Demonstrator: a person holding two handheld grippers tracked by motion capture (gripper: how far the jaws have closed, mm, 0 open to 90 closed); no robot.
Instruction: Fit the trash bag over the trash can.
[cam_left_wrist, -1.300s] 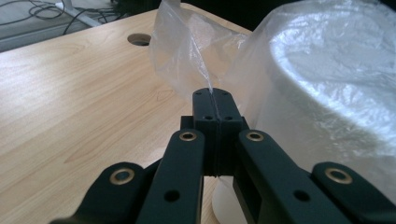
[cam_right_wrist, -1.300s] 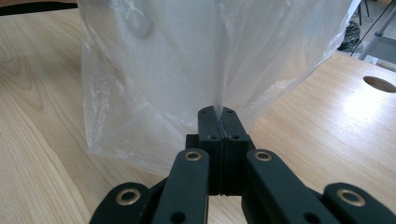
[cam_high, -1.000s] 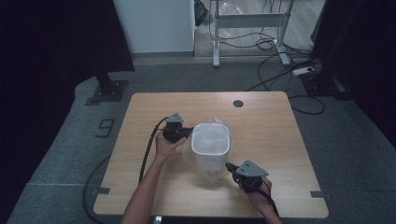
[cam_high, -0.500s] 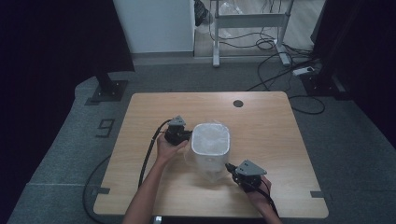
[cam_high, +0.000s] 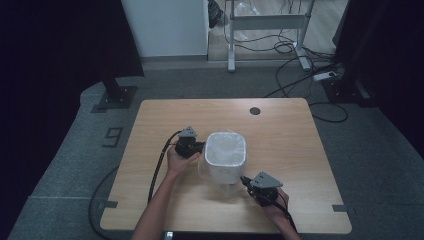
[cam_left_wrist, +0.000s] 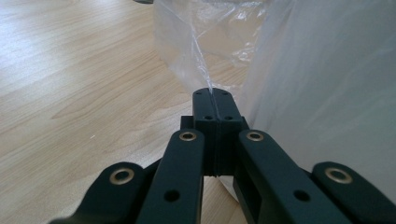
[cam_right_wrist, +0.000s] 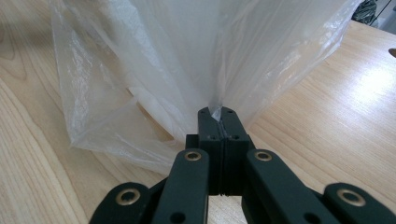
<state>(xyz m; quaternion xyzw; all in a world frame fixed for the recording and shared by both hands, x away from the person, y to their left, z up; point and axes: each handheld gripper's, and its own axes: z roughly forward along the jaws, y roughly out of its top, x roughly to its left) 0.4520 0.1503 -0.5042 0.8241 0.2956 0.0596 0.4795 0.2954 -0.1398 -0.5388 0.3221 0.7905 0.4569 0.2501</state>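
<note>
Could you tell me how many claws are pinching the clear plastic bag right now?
2. The left claw is shut on the plastic bag at its left side; the right claw is shut on its near lower edge, toward the person.

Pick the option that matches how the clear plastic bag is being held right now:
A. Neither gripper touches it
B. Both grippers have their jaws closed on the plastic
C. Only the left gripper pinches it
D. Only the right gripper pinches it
B: the left gripper and the right gripper each have both jaws pressed together with a fold of the clear plastic bag caught between them, one on each side of it.
</note>
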